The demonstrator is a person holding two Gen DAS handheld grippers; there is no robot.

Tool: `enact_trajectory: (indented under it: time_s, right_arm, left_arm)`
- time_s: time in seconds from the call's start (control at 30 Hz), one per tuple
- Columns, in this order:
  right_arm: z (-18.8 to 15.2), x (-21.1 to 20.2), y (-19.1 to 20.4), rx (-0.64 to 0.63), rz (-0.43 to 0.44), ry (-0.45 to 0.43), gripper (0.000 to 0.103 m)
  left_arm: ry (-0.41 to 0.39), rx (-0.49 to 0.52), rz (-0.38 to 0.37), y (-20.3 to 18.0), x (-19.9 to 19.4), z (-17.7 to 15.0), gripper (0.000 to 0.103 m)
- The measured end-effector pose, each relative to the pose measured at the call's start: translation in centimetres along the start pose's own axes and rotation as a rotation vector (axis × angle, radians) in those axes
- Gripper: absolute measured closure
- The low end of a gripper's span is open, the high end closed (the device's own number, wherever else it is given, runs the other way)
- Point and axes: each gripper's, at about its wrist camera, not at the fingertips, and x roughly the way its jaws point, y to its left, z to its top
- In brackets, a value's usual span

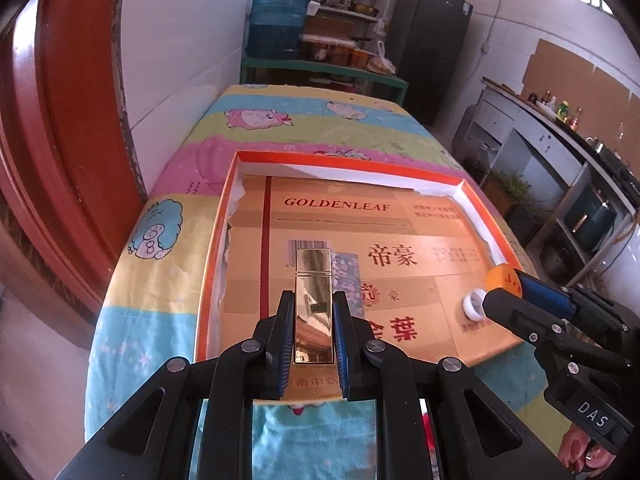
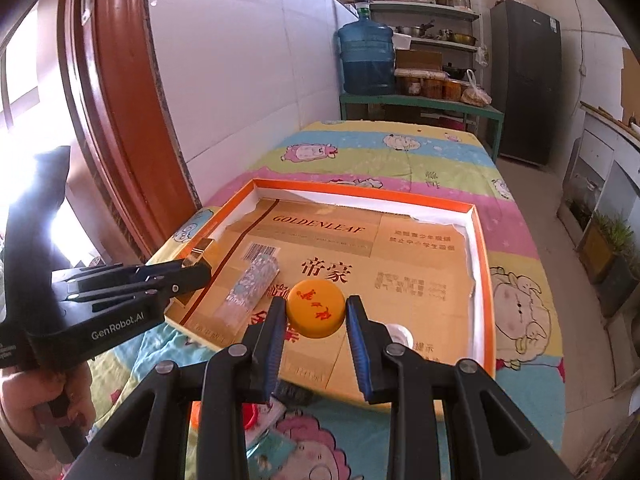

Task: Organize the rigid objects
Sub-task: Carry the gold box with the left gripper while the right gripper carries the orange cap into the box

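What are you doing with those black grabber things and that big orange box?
A person is sorting small hard things into the shallow orange-rimmed cardboard tray on the cartoon-print tablecloth. The left gripper is clamped on a shiny gold rectangular lighter. The right gripper is clamped on a round orange cap with red marks. A patterned silvery lighter and a small white ring lie in the tray.

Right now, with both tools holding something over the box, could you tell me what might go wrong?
1. The gold lighter is glossy and gripped only low down by the left tool; it may slip.
2. The round orange cap could pop out of the right tool.
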Motion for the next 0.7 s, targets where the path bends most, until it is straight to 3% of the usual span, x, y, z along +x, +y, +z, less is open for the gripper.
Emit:
enact_trajectory:
  time_s: [0.7]
  right_arm:
    - [0.5,6.0,-1.6,0.043,0.004,0.097,0.072]
  left_arm:
    - [0.046,0.005,0.04,0.2,4.0,1.0,0.085]
